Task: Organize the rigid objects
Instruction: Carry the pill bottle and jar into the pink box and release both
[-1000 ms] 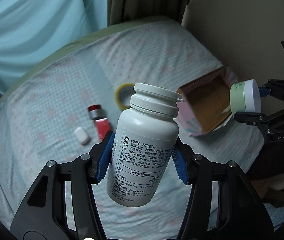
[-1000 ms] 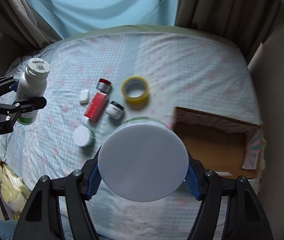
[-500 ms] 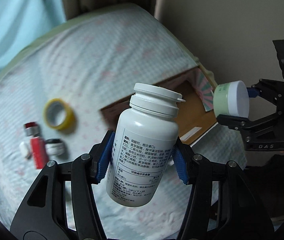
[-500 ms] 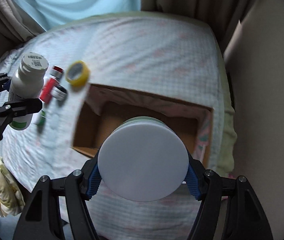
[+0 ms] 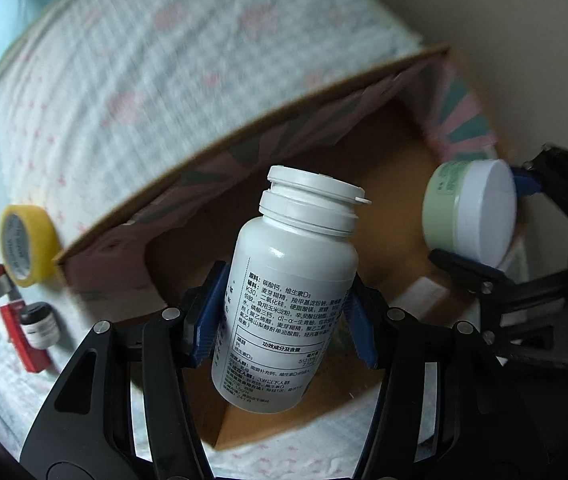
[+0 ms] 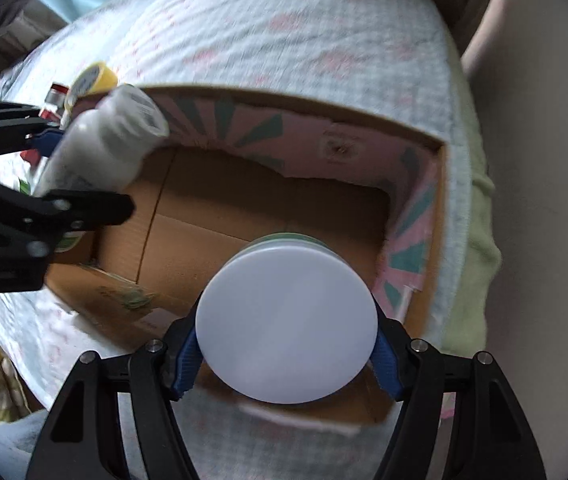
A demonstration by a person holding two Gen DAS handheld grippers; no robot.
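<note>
Both grippers have swung from over the bedsheet (image 5: 132,80) to over the open cardboard box (image 6: 268,204) within the last second. Left gripper (image 5: 282,320) clamped on white supplement bottle (image 5: 288,300), hanging over the box's left half. Right gripper (image 6: 286,348) clamped on green cream jar (image 6: 286,324) over the right half. Box floor looks bare. Transport looks done; lower and release next. Tape roll (image 5: 28,246), red tube (image 5: 20,336) and small jar (image 5: 40,324) remain on the sheet, left of the box.
</note>
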